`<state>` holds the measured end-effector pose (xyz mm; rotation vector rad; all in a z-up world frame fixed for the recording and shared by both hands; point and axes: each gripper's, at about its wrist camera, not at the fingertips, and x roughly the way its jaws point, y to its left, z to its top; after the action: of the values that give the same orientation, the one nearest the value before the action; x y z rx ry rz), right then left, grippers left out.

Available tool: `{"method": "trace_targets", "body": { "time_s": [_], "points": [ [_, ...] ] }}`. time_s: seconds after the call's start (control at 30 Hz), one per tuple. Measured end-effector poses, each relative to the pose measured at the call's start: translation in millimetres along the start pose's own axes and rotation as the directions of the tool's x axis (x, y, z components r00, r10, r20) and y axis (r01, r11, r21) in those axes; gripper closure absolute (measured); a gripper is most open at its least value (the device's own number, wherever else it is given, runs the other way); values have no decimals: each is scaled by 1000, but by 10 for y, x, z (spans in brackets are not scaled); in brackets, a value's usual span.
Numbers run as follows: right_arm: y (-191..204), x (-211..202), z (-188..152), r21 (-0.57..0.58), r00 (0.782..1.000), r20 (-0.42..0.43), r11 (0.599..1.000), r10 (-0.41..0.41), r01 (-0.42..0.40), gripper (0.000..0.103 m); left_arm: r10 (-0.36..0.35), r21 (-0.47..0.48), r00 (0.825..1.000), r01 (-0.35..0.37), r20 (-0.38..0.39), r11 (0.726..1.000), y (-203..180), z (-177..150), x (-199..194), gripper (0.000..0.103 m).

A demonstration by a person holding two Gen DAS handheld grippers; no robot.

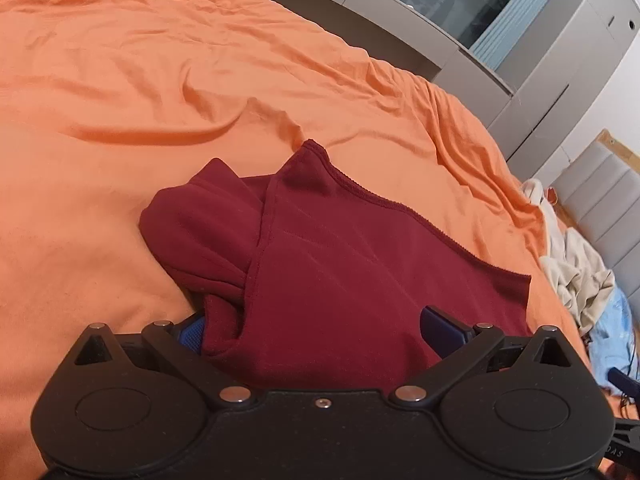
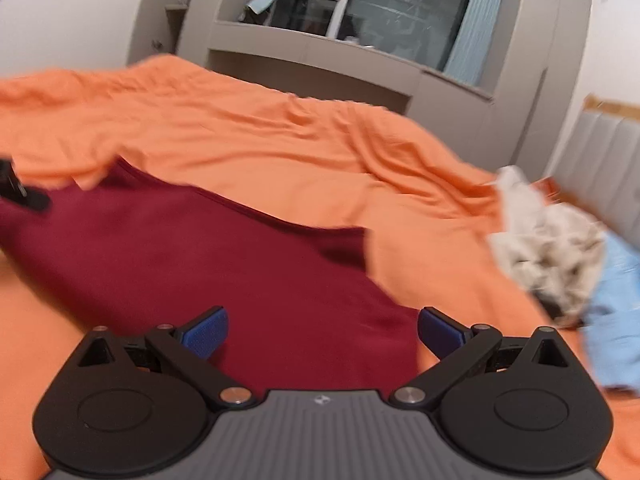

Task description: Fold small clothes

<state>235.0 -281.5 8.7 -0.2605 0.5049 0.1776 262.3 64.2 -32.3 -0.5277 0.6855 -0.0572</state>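
**A soft red shirt waits on the orange bed**

At the bottom of the left wrist view, the left gripper (image 1: pixel 316 330) has its jaws spread wide. Red cloth bunches up between them, but the blue pads (image 1: pixel 192 334) are not pinching it. At the bottom of the right wrist view, the right gripper (image 2: pixel 322 330) is wide apart too, with nothing held. It sits just over the near edge of the cloth.

The cloth is a dark red shirt (image 1: pixel 340 256). It lies in the lower middle of both views, on the orange bed sheet (image 1: pixel 140 100). Most of it is flat and smooth. One sleeve (image 1: pixel 200 224) is folded into a puffy lump at the left of the left view. A stitched hem (image 1: pixel 380 200) runs along the far edge.

The shirt looks light, soft and floppy. It would likely sag and bend when lifted, and it should not break. I think the best spots to grab are the near corners or the thick hem, where the cloth is firmer. A pinch in the middle may just pull up a little tent.

Farther off, at the right edge, sit a crumpled cream cloth (image 2: pixel 548 240) and a pale blue cloth (image 2: pixel 616 312). Far at the top is a dark window (image 2: pixel 400 12) with grey cupboards around it.
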Motion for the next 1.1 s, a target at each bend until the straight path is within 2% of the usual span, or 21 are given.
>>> {"method": "trace_targets", "body": {
  "time_s": [0.13,0.33,0.5,0.67,0.83,0.97,1.1],
  "points": [
    [183,232,112,52,998,1,996,70,-70,0,-1,-3,1000,1,6,1000,-4,-12,-4,1],
    [412,377,-6,65,994,32,992,104,-106,0,6,18,1000,-6,8,1000,-30,-24,-1,1],
    [514,363,-134,36,996,55,996,73,-76,0,21,35,1000,-21,9,999,-60,-39,10,1],
    [553,324,-111,28,995,85,998,59,-62,0,22,38,1000,-23,10,999,-62,-40,9,1],
    [629,235,-73,-5,984,148,995,96,-97,0,22,37,1000,-23,11,999,-61,-43,8,1],
    [818,328,-124,-103,992,89,991,92,-83,0,23,39,1000,-24,17,999,-59,-46,5,1],
    [825,367,-167,-99,992,79,991,100,-92,0,26,47,999,-27,20,999,-50,-48,9,1]
  ]
}}
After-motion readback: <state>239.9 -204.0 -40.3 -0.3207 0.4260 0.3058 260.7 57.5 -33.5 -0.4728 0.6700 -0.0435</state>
